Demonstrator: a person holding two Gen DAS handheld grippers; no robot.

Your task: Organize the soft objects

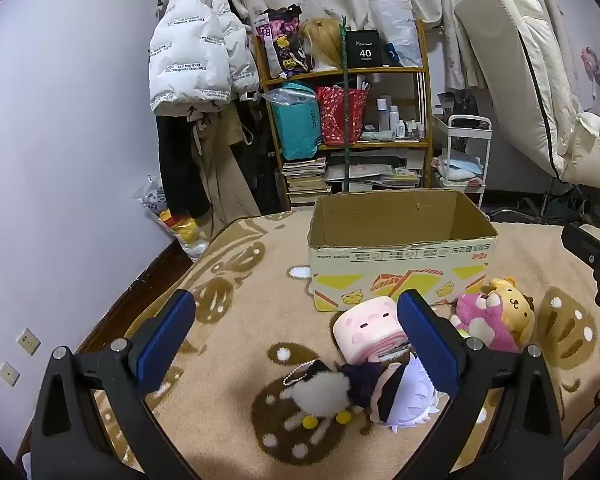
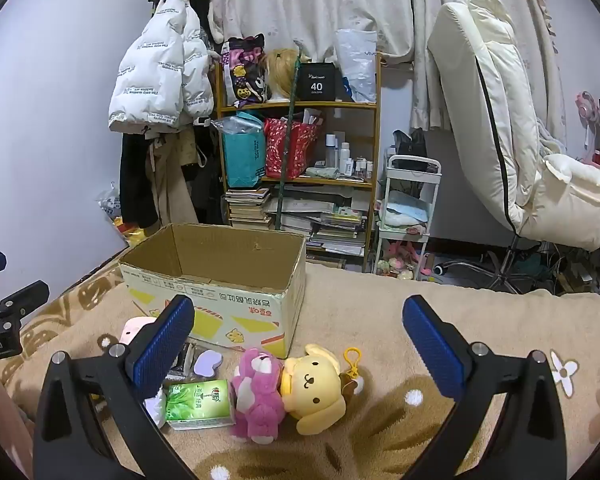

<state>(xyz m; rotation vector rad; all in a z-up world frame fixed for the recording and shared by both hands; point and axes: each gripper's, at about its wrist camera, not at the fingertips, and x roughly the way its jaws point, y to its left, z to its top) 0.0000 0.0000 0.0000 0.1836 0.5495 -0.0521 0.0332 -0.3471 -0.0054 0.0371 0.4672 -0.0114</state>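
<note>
An open cardboard box (image 1: 400, 268) (image 2: 216, 300) stands empty on the beige blanket. In front of it lie a pink square plush (image 1: 366, 328), a dark-dressed doll with white hair (image 1: 384, 394), a white fluffy keychain (image 1: 320, 394), a pink bear plush (image 2: 258, 394) (image 1: 482, 320), a yellow dog plush (image 2: 316, 388) (image 1: 512, 304) and a green tissue pack (image 2: 200, 402). My left gripper (image 1: 296, 340) hovers open above the doll and keychain. My right gripper (image 2: 296, 344) hangs open above the bear and dog. Neither holds anything.
The blanket (image 2: 380, 328) covers a bed whose far edge drops off behind the box. Beyond it stand a wooden shelf (image 1: 348, 108), a white cart (image 2: 408, 216), hanging coats (image 1: 196, 64) and a cream chair (image 2: 520, 128). A wall (image 1: 60, 140) runs along the left.
</note>
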